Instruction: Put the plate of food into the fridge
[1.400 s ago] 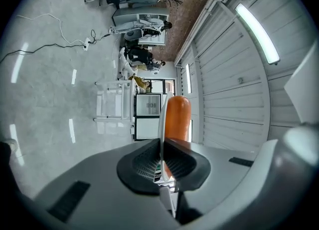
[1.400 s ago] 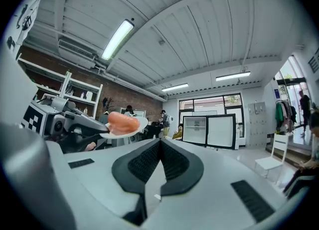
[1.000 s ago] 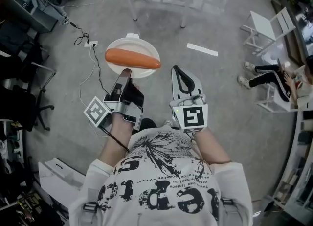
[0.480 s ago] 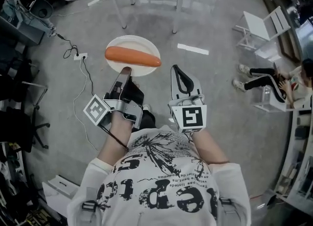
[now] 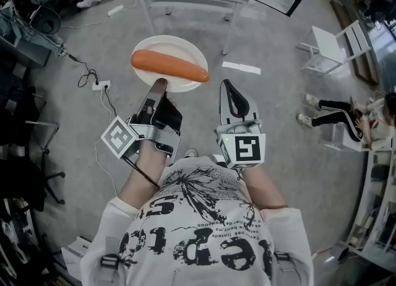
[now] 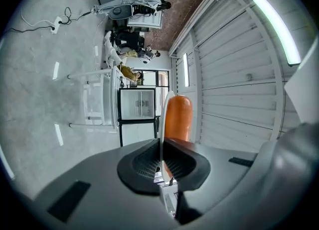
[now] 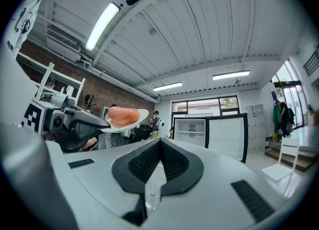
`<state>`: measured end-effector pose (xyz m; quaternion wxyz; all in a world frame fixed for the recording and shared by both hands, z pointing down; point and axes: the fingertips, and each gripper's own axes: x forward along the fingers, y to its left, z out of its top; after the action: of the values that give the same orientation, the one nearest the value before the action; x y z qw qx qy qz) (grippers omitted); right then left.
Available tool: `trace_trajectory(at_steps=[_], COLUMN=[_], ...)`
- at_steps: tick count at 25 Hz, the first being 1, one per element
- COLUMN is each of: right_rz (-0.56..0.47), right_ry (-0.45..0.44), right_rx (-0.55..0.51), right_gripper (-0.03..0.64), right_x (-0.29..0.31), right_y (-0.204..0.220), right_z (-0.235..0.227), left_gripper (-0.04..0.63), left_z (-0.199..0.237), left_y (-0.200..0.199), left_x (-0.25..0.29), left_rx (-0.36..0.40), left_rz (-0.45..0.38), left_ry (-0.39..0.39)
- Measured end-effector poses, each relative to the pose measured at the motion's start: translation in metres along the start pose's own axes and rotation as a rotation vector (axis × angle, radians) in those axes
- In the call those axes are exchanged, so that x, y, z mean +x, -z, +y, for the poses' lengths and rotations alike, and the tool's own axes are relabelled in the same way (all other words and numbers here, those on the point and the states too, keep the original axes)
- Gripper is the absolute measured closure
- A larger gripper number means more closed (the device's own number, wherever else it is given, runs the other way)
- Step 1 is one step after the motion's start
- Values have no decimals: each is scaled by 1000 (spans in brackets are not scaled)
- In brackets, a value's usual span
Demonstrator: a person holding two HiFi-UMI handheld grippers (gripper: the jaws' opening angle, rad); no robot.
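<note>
The left gripper (image 5: pixel 159 84) is clamped on the near rim of a round, smooth white plate (image 5: pixel 180 43), which it holds out level in the air above the grey, mottled concrete floor (image 5: pixel 297 173). In the left gripper view the plate's thin rim (image 6: pixel 162 117) runs edge-on as a pale line between the two ribbed black pads (image 6: pixel 142 162), which press on it from both sides. A long, glossy orange sausage (image 5: pixel 170 66) with rounded ends lies across the plate, nearly spanning it from side to side. The right gripper (image 5: pixel 227 85) hangs just beside the left one, a little apart from the plate and touching nothing. Its own view shows the dark, grooved pads (image 7: pixel 144 162) pressed together along a single seam with nothing between them. The fridge (image 7: pixel 192 130) stands well apart from the plate, across the room. It is a small boxy cabinet, white inside with a black frame, and its flat door (image 7: pixel 227 135) is swung open to one side. The left gripper view also shows the fridge (image 6: pixel 137 104), with a shelf line across its bare interior. Each gripper carries a white cube with black square markers (image 5: pixel 245 149) near the person's hands.
</note>
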<state>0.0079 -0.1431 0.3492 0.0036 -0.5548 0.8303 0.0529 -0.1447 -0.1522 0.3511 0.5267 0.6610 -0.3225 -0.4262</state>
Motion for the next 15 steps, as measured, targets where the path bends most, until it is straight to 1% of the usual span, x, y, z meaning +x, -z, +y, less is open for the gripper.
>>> trace_trajectory(at_steps=[3,7,13,15], right_rz=[27,74,42,26], right_ry=[0,-11,-30,-54], right_rx=[7,-4,-18,-22], right_gripper=[617,617,617,617], right_x=[22,75,98,116], right_y=[15,15,28,29], right_z=[-2,-20,-23,-37], left_gripper=[574,574,574,574], left_z=[13,20,42,48], left_y=[-12,-38,-45,-47], left_x=[16,59,65,84], left_rx=[-15,-19,-17,-19], left_rz=[9,2,-17,-29], left_ry=[-7,-61,-77,-83])
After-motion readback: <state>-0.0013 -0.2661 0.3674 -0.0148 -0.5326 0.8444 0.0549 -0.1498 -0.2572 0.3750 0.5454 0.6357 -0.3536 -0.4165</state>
